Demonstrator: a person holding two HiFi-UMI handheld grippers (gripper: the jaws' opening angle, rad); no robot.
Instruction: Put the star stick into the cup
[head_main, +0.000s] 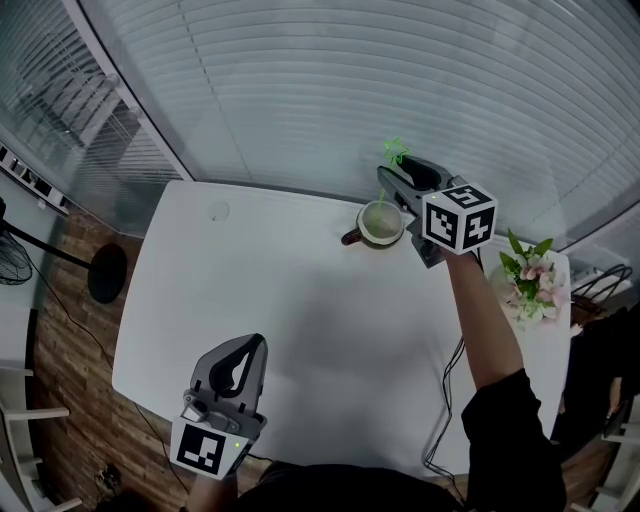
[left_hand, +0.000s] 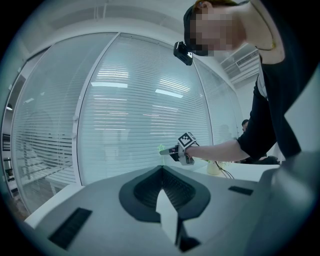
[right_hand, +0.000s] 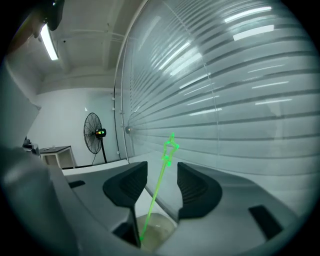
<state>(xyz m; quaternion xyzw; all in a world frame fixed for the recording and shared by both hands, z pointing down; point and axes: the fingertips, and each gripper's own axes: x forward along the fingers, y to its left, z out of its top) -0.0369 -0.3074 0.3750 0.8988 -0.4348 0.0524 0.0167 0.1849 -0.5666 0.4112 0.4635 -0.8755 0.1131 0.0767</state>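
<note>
**A:** Where do we find the star stick (right_hand: 160, 177)?

**B:** Its lower end sits inside the cup (head_main: 381, 223). From there it leans upward through the gap of our right gripper (right_hand: 162, 166). The green star on top shows above the fingertips, against the blinds.

**A:** And are the fingers (right_hand: 127, 187) on it?

**B:** No, they stand spread. In the right gripper view we see one dark pad on either side of the stick, and neither presses on it. Lower down the stick runs closer to the pad at that view's left, and we cannot tell whether it brushes that edge.

**A:** Where does the cup stand?

**B:** On the white table (head_main: 300, 300), near its far edge by the blinds, with its brown handle pointing to the left in the head view. Our right gripper hovers just above and behind it, with the marker cube toward us. The cup's rim shows right beneath the fingers in the right gripper view.

**A:** What about our left gripper (head_main: 255, 345)?

**B:** It is over the near edge of the table, well apart from the cup. Its fingers are pressed together with nothing between them.

**A:** Anything else on the table?

**B:** A bunch of pink flowers (head_main: 530, 280) stands at the right end. A standing fan (right_hand: 95, 132) shows on the floor beyond the table
</note>
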